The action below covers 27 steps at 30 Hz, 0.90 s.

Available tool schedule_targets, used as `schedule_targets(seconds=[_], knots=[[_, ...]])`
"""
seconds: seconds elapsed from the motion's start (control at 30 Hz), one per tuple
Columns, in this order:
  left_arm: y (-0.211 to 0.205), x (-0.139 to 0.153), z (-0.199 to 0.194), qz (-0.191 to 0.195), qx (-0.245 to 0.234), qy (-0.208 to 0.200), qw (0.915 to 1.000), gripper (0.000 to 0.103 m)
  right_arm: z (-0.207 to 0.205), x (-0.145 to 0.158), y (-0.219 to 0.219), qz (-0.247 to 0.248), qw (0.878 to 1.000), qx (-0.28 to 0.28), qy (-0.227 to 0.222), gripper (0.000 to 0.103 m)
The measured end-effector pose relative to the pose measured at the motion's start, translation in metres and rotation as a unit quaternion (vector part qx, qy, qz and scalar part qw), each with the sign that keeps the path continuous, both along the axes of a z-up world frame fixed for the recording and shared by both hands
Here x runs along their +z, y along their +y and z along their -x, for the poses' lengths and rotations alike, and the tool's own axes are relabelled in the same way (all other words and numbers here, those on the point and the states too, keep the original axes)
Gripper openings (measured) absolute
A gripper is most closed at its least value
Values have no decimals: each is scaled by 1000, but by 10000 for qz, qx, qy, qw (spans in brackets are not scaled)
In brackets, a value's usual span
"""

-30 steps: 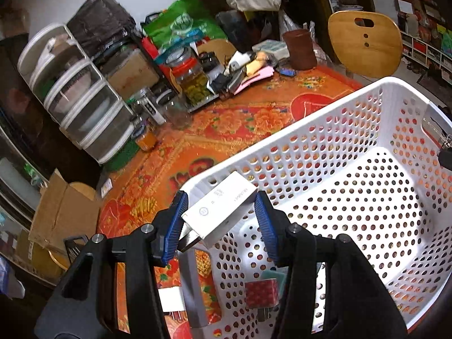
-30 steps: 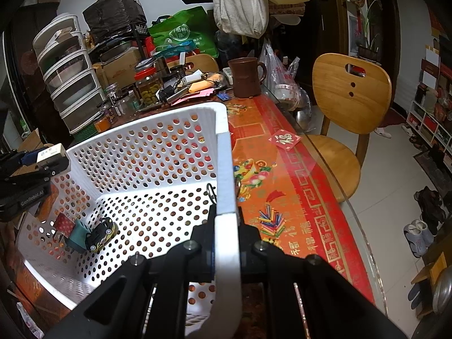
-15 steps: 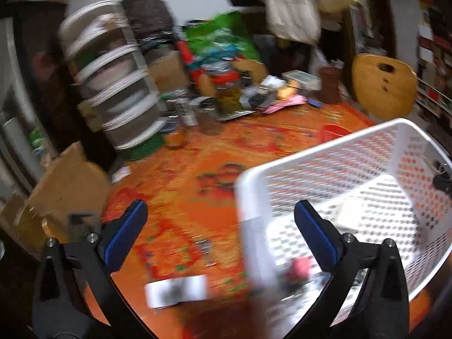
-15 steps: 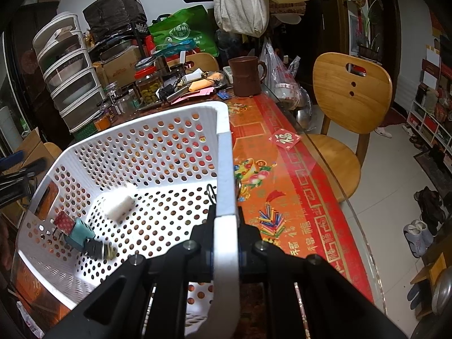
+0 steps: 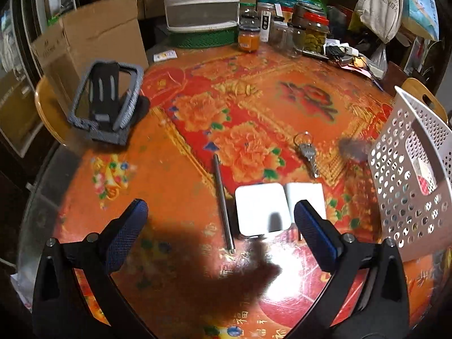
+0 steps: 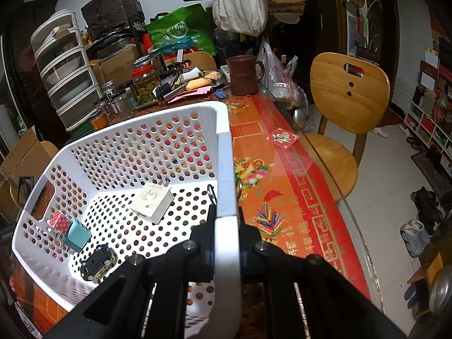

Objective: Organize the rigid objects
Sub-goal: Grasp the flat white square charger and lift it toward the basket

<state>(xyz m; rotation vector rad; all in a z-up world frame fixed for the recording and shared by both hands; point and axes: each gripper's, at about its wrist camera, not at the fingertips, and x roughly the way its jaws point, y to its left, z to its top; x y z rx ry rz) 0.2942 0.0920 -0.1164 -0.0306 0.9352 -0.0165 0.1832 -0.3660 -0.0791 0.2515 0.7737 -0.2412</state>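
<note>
My left gripper (image 5: 223, 226) hangs wide open and empty over the orange tablecloth. Between its blue pads lie a thin metal rod (image 5: 223, 200) and a white charger block (image 5: 261, 209), with a second white block (image 5: 306, 197) beside it. A bunch of keys (image 5: 306, 151) lies further off. The white perforated basket (image 5: 409, 175) stands at the right. My right gripper (image 6: 226, 220) is shut on the basket's rim (image 6: 224, 169). Inside the basket lie a white charger (image 6: 154, 202), a teal plug (image 6: 76, 233), a red dotted plug (image 6: 58, 220) and a toy car (image 6: 97, 260).
A grey phone stand (image 5: 107, 101) sits at the table's left edge by a cardboard box (image 5: 93, 36). Jars (image 5: 310, 34) and stacked drawers (image 5: 202, 0) crowd the far side. A brown mug (image 6: 243, 75) and a wooden chair (image 6: 347, 104) are on the right.
The left gripper let the white charger drop into the basket, opened wide, and swung left and down to the loose items on the cloth. The right gripper kept its hold on the rim.
</note>
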Motion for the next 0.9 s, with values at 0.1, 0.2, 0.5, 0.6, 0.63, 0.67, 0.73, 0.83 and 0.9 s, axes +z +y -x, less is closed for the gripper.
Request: schedule_targets(seconds=[0.1,0.2,0.5,0.6,0.63,0.67,0.73,0.83,0.9], knots=[[-8,-15,1,53,-110,70,9999,102,0,0,1,23,10000,-13,13,8],[-16,-23,-4,158,-178,104,9997,102,-1,-1,1,58,10000,-27,53,8],[-12,-31,-21,-208,304,223,9991,102,-5,-1,2,167,9997,-43,151,8],[-15,-35,-23,-253,195,233,9992,96,-5,-1,3,167,9997,-41,149,9],[-17,-35,-23,-264,157,179,9994,95,-6,-1,3,168,9997,-41,144,9],[-18,-36,-22,-264,135,147,9995,89,-6,-1,3,162,9998,-42,140,8],[-21,-39,-23,-202,32,167,9997,71,-6,-1,2,160,9998,-37,139,9],[-30,-41,-21,-331,-79,106,9994,45,-6,-1,2,160,9998,-37,136,9],[-38,-38,-17,-436,-160,5,9989,44,-6,-2,2,157,9998,-36,129,9]])
